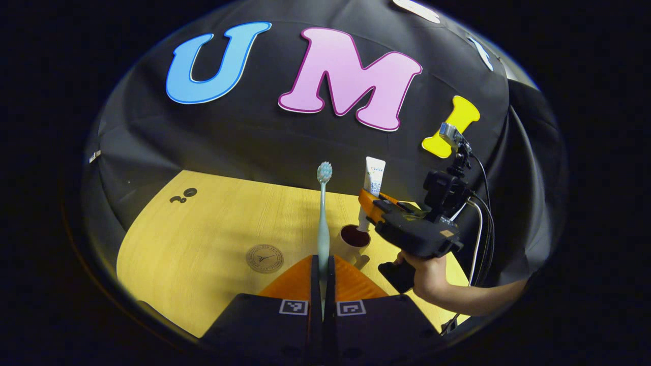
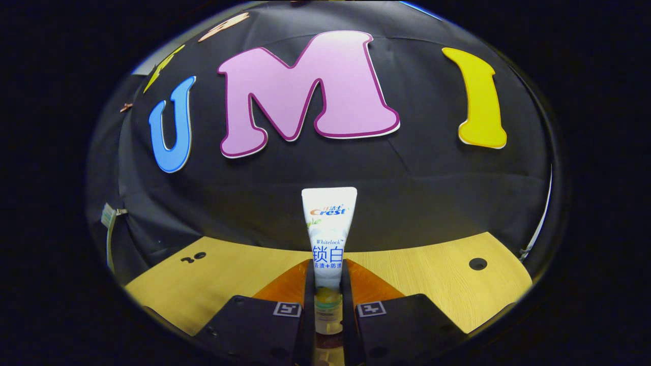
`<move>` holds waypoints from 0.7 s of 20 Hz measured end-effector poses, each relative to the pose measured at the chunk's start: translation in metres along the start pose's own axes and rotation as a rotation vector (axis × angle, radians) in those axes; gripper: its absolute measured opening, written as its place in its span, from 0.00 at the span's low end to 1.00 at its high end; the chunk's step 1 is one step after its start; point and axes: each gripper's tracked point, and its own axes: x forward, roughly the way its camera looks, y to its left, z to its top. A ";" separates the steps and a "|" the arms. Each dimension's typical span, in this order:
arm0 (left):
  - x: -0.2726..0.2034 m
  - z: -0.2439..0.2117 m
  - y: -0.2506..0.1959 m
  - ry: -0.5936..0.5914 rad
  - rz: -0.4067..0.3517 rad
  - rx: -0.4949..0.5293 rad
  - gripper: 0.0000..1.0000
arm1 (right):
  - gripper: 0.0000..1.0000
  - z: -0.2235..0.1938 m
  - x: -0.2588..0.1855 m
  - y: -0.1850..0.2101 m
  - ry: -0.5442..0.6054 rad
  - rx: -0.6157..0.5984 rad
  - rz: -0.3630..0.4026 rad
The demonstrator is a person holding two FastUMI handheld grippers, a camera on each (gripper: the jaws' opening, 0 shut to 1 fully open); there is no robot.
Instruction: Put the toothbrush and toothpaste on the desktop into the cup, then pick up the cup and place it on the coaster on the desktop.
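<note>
In the left gripper view my left gripper [image 1: 322,284] is shut on a pale blue toothbrush [image 1: 323,213], held upright with its bristles up. Just beyond stands the white cup [image 1: 352,243] with a dark inside. The right gripper [image 1: 367,203], held by a hand [image 1: 430,274], hangs over the cup with the white toothpaste tube [image 1: 373,183] upright, its lower end at the cup's mouth. A round brown coaster [image 1: 265,258] lies on the yellow desktop [image 1: 203,239] left of the cup. In the right gripper view my right gripper [image 2: 327,295] is shut on the toothpaste tube [image 2: 328,234].
The black cloth wall rises right behind the desktop. Small dark holes [image 1: 183,195] mark the desktop's far left, and another hole [image 2: 477,264] shows at the right in the right gripper view. Cables [image 1: 480,223] trail from the right gripper.
</note>
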 end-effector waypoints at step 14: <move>0.035 -0.037 -0.001 -0.002 -0.040 -0.056 0.06 | 0.35 -0.078 0.007 0.006 0.013 -0.055 0.008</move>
